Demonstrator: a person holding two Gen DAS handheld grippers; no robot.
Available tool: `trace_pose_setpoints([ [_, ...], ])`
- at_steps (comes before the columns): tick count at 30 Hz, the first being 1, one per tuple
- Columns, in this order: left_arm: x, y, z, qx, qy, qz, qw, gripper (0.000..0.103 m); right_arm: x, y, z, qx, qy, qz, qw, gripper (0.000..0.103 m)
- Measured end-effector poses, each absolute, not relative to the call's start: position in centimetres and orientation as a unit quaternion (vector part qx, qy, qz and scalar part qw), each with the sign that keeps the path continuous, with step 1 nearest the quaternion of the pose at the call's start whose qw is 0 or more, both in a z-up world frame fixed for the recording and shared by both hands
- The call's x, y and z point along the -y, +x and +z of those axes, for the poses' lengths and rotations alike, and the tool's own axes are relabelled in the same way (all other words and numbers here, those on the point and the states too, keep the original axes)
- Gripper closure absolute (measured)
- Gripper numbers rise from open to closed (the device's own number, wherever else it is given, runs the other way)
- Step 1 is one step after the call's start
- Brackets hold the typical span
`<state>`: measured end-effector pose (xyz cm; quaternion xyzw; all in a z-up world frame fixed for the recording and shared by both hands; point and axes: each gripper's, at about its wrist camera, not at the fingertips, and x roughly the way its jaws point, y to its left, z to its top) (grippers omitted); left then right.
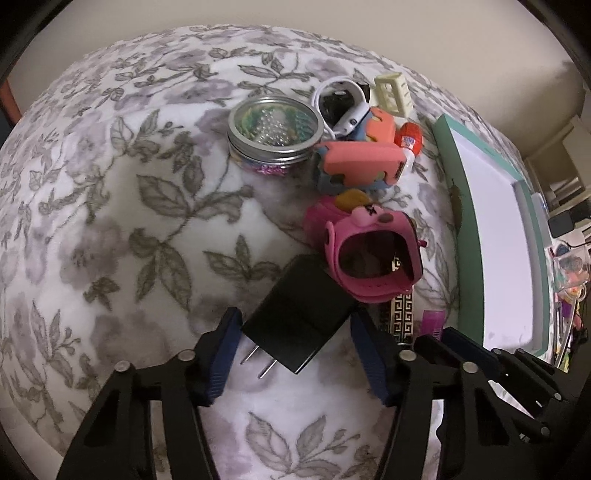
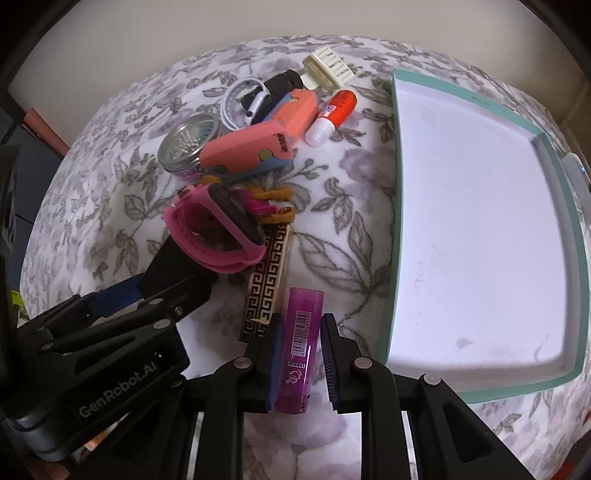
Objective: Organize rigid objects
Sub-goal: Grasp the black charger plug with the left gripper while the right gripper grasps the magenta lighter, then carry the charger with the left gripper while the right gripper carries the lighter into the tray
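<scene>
My right gripper [image 2: 299, 354] is closed on the purple see-through plastic lighter [image 2: 300, 347]; I judge it light, hard and a bit slippery, so the middle of its long sides is a good place to hold; my left gripper [image 1: 295, 343] has its blue pads on both sides of the black boxy plug charger [image 1: 295, 314], and the left pad touches a corner, but I cannot tell if it is squeezing yet; the charger looks stiff and a little heavy, so I would hold its flat sides, not the metal prongs; next comes the pink rubber kids' watch [image 1: 369, 254], which looks bendy; beside it sits the white tray with a green rim [image 2: 397, 206], with nothing in it; farther off is the round metal tin with a clear lid [image 1: 273, 129]; everything lies on a soft, fluffy blanket with grey leaves [image 1: 129, 221]; behind it is a plain cream wall [image 1: 406, 22].
</scene>
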<state>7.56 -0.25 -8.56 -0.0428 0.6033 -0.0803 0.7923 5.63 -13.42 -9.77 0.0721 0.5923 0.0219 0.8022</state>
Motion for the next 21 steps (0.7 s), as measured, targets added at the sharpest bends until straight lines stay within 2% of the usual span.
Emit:
trace_pose_setpoints([
  [2, 0.6, 7.6, -8.7, -0.603, -0.027, -0.076, 0.794, 0.050, 13.5, 5.7, -9.9, -0.594, 0.076, 0.022, 0.801, 0.081],
  [5, 1.0, 7.6, -8.7, -0.601, -0.011, -0.078, 0.796, 0.053, 13.9, 5.4, -9.7, -0.591, 0.085, 0.024, 0.802, 0.081],
  [21, -0.8, 7.1, -7.5, -0.593, -0.021, -0.079, 0.801, 0.054, 14.8, 5.1, -8.5, -0.579, 0.107, 0.032, 0.808, 0.082],
])
